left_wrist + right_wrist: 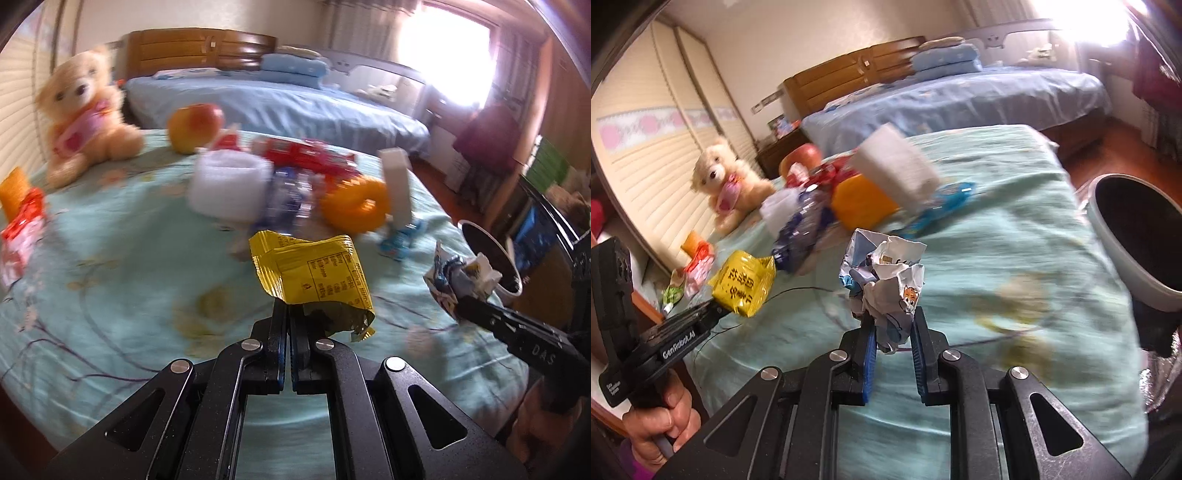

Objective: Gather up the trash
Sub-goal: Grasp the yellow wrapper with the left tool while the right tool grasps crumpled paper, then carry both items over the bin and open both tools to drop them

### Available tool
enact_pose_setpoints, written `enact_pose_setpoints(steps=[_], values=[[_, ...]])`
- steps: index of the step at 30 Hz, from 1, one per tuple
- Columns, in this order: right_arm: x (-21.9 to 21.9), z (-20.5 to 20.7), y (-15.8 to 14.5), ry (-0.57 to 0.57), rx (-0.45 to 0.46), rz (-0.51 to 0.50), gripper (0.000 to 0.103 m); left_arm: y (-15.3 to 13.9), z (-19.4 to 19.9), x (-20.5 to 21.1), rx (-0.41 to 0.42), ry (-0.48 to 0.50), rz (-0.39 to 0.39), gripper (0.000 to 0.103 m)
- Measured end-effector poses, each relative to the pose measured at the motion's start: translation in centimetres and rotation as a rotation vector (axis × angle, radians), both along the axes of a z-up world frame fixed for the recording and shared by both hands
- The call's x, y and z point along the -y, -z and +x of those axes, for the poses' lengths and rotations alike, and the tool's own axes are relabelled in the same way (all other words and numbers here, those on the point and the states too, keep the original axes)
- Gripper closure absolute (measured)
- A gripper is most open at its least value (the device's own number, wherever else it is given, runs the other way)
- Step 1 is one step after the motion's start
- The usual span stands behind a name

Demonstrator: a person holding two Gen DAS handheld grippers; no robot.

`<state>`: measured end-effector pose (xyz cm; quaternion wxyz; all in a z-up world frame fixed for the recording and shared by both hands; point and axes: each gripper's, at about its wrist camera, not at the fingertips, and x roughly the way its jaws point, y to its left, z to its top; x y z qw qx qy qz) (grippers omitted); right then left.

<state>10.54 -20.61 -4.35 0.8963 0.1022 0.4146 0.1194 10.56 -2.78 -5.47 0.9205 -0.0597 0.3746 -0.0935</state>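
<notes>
The yellow wrapper (314, 271) sticks up from the tip of the left tool (287, 314), whose jaws are pressed together on its lower edge, lifted off the bedspread. To its right, the crumpled white and blue wrapper (886, 284) sits pinched between the blue pads of the right tool (893, 332), held narrow around it. A grey bin (1137, 240) with a dark inside stands just beyond the right edge of the bed (1015, 236), which wears a pale green flowered cover. Farther back on it lie a teddy bear (83, 110), an apple (194, 125), an orange ring (356, 206), red packets (310, 155) and a white roll (229, 184). A second bed with blue sheets (280, 103) stands behind.
</notes>
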Motion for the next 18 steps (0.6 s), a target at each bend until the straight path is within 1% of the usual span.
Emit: enact_pose_setpoints(steps=[8,18], values=[[4.9,-1.1,-0.5,0.085,0.020,0.001,0.086,-0.5,0.6,5.9,0.004,0.107,0.015,0.102],[11.1,-1.5,-1.0,0.194,0.026,-0.010,0.086,-1.0,2.3,12.9,-0.008,0.224,0.039,0.102]])
